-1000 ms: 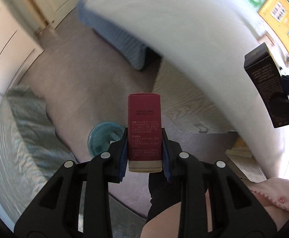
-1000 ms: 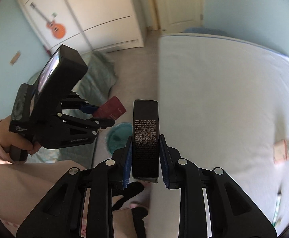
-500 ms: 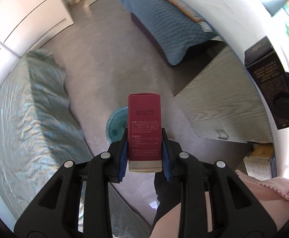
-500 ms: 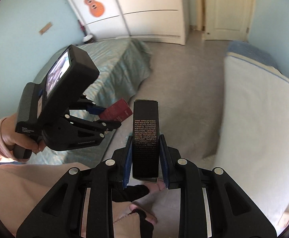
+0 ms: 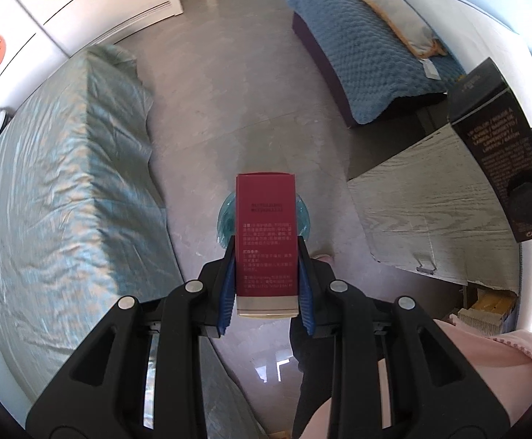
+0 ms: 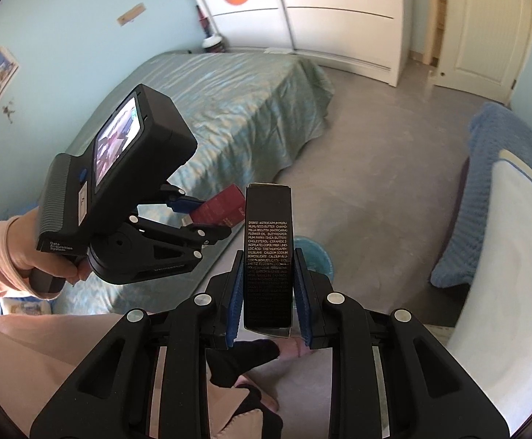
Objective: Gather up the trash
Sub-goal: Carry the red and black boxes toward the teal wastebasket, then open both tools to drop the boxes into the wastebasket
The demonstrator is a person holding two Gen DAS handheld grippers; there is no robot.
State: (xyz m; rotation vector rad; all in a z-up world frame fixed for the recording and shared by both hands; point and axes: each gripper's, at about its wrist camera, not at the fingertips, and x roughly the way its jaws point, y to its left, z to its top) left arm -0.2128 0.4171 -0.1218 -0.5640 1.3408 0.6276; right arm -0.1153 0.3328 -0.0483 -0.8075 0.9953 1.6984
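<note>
My left gripper (image 5: 267, 256) is shut on a slim red carton (image 5: 266, 234) and points straight down at the floor. Directly beneath the carton a round teal trash bin (image 5: 225, 219) peeks out on both sides. My right gripper (image 6: 268, 272) is shut on a tall black carton (image 6: 268, 256) with small white print; the same teal bin (image 6: 313, 256) shows just behind it. The black carton (image 5: 500, 153) also appears at the right edge of the left wrist view. The left gripper (image 6: 207, 219) with the red carton (image 6: 222, 206) hangs to the left in the right wrist view.
A bed with a green-blue cover (image 5: 57, 197) flanks the bin on the left. A blue quilted bed (image 5: 361, 47) and a wood-grain board (image 5: 434, 216) lie to the right. White wardrobe (image 6: 339, 14) and door (image 6: 485, 29) stand at the far end. The person's legs and feet (image 6: 251, 362) are below.
Both grippers have swung away from the white bed toward the floor between the beds. The teal bin has slid from left of the red carton to right under it. Both grips are unchanged.
</note>
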